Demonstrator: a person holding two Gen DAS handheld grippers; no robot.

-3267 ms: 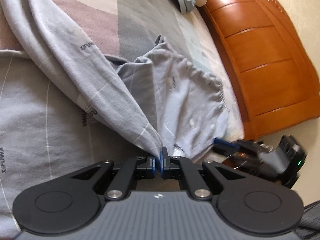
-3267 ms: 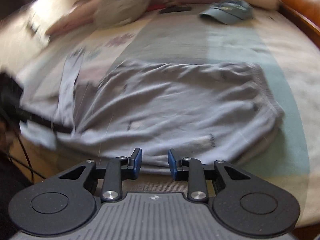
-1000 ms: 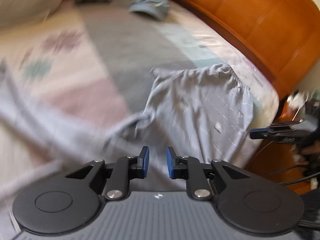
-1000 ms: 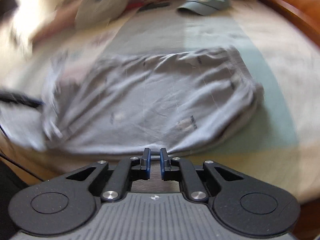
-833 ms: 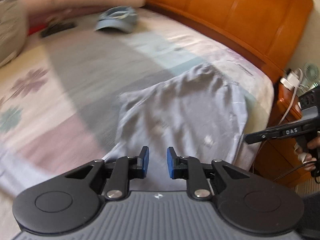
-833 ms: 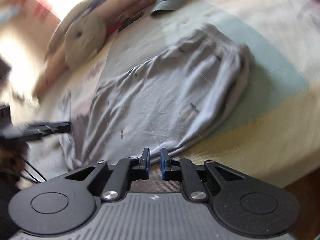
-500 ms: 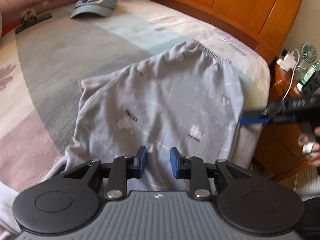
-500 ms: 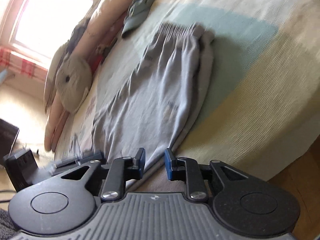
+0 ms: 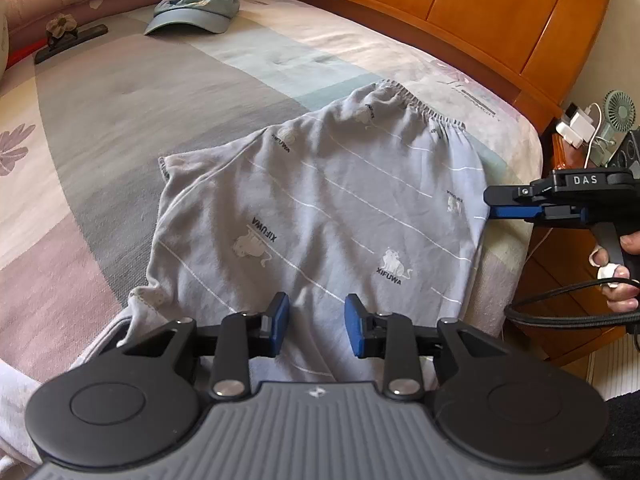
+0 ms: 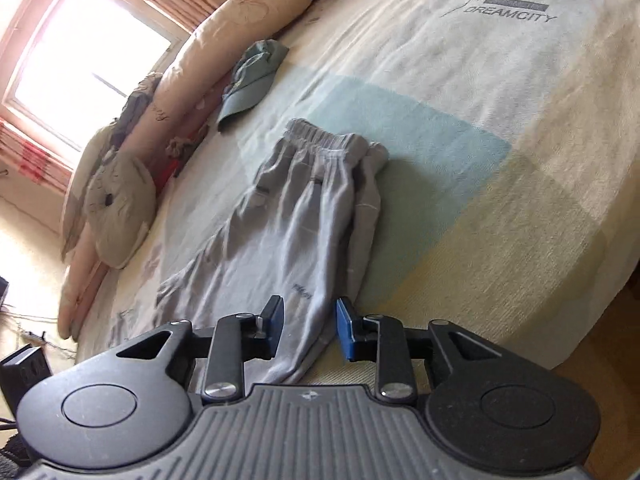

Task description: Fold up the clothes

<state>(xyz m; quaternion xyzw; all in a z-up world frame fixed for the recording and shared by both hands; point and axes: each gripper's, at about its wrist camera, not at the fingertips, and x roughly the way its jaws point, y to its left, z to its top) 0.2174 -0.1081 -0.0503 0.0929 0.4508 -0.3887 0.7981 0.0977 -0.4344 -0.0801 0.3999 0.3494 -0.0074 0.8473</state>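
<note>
Bed (image 9: pixel 120 120) first: sheet in big blocks of grey, pale teal, cream and mauve, with an orange wooden headboard (image 9: pixel 460 4) curving round its far edge. A long pillow roll (image 10: pixel 224 36) runs along the window side.

Grey trousers (image 9: pixel 328 208) lie on the bed near its corner by the nightstand (image 9: pixel 560 272), folded over on themselves. Light grey cloth, thin white lines, small animal prints with "XIFUWA" lettering. The gathered elastic waistband (image 9: pixel 424 110) points toward the headboard and lies over the teal block. The near end runs to the mattress edge below my grippers; one side follows the edge by the nightstand. Cloth is loosely wrinkled, not smoothed flat.

Blue-grey cap (image 9: pixel 196 8) sits well apart from the trousers, up by the pillow roll.

My left gripper (image 9: pixel 316 330) is angled down over the near end of the trousers. Its jaws are opening, partly spread; the cloth shows through the gap, and the blue pads (image 9: pixel 280 326) are not pinching it.

My right gripper (image 10: pixel 308 328) points low along the trousers from the mattress edge, its view rolled so the bed tilts. Its jaws are opening too, with the near hem seen between them and not gripped. In the left wrist view it (image 9: pixel 504 202) reaches in from the nightstand side, blue tip just at the trousers' side edge, my hand (image 9: pixel 620 272) on its grip.
</note>
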